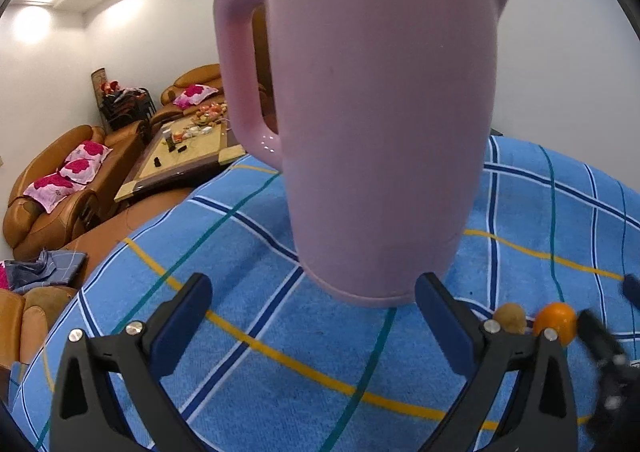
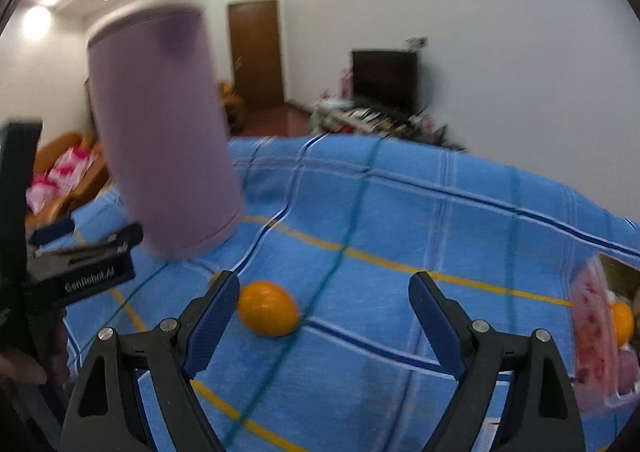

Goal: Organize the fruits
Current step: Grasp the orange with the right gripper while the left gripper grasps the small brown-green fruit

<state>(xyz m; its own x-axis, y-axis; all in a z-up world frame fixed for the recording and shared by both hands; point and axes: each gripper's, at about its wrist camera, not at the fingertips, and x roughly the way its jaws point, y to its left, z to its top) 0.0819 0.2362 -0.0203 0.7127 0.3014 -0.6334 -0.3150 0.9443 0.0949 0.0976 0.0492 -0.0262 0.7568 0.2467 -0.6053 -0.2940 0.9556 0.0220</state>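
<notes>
Right gripper [image 2: 320, 316] jaws wide, nothing between; orange [image 2: 268, 308] on blue cloth [image 2: 440, 219] just beside its left fingertip, 10 o'clock. Left gripper [image 1: 316, 316] open, empty, facing pink jug [image 1: 380, 111] at 12. Risks: fingertip nudges orange, fruit rolls; jug bumped. Fruit tray [image 2: 596, 332] at 3 o'clock.

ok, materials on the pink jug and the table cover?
Pink jug: looks like moulded plastic, smooth with a semi-gloss finish; small light highlights show on the handle and its seamless one-piece body. Could be coated metal.
Table cover: woven fabric, matte, likely cotton; visible weave texture, printed or woven plaid lines, soft folds at the edge.
</notes>
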